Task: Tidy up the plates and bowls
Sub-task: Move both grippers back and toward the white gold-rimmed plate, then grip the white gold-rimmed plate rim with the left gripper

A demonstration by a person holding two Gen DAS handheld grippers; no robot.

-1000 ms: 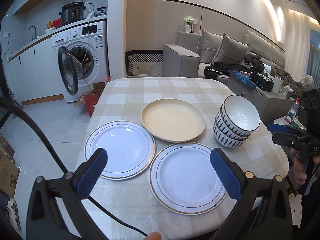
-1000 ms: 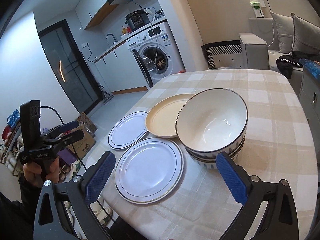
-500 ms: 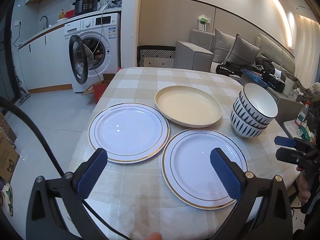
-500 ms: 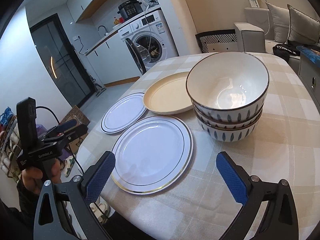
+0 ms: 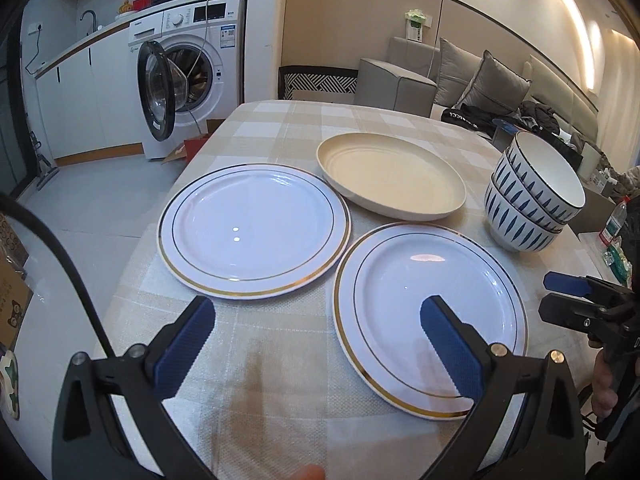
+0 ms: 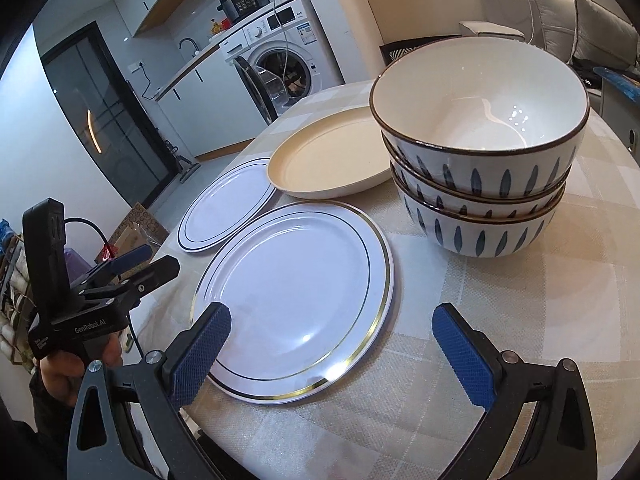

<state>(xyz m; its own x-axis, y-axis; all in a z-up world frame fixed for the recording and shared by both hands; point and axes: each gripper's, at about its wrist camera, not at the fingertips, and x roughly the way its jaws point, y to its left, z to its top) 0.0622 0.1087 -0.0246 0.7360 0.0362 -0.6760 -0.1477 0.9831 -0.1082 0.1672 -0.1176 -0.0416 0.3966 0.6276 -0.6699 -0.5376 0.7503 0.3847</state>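
Observation:
Two white gold-rimmed plates lie flat on the checked tablecloth: the far-left plate (image 5: 252,228) (image 6: 228,208) and the near plate (image 5: 424,312) (image 6: 300,296). A beige deep plate (image 5: 392,176) (image 6: 332,160) sits behind them. A stack of three white bowls with blue leaf marks (image 5: 532,196) (image 6: 480,148) stands at the right. My left gripper (image 5: 316,344) is open and empty, low over the table's near edge, its right finger over the near plate. My right gripper (image 6: 332,348) is open and empty, just in front of the near plate and the bowl stack.
The table (image 5: 280,380) has its edge close to both grippers. A washing machine (image 5: 192,68) with its door open stands behind on the left. A grey sofa (image 5: 480,84) with cushions is behind on the right. Cardboard boxes (image 6: 136,228) sit on the floor.
Both grippers have moved lower and closer to the table. The plates and the bowl stack appear larger. Nothing on the table has moved.

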